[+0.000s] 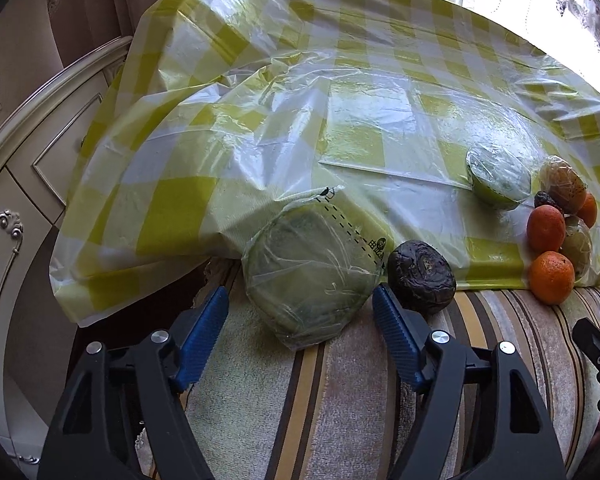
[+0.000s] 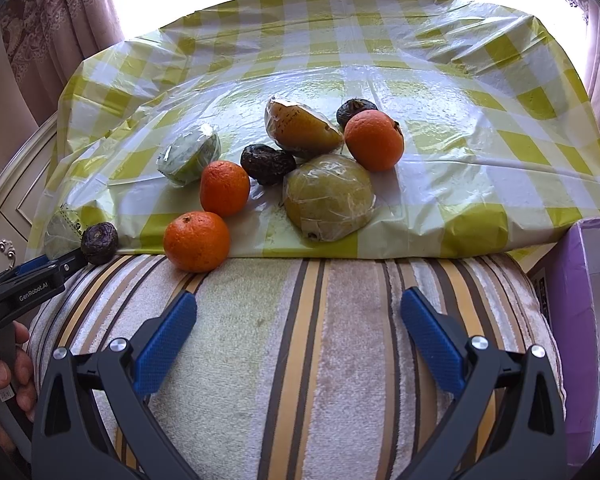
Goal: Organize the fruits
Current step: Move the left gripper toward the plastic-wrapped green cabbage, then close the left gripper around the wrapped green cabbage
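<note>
A household fruit sort stands barely begun. At far left, the left tongs (image 1: pixel 300 312) straddle a plastic-wrapped green fruit (image 1: pixel 308 270) at the near edge of the checked plastic cloth (image 1: pixel 204 128). The blue pads sit either side of the wrap with a gap showing on the left, so the tongs appear released rather than grasping. Just right of them, almost touching the right pad, lies a shrivelled dark fruit (image 1: pixel 422 276).

Further right, beyond the right tongs (image 2: pixel 298 334), the remaining fruit sits loosely heaped on the cloth. A second wrapped green fruit (image 2: pixel 190 154) lies left of them; three oranges (image 2: pixel 198 242) and two more dark fruits (image 2: pixel 267 164) mingle with two wrapped yellow fruits (image 2: pixel 328 198) straight ahead. The right tongs hang wide apart and empty over the striped towel (image 2: pixel 300 360) covering the desk, well short of the heap.

At the far right edge, a purple box (image 2: pixel 580 320) shows, its inside hidden. Judging by the mixed pile, nothing appears grouped yet and nearly all the sorting remains.
</note>
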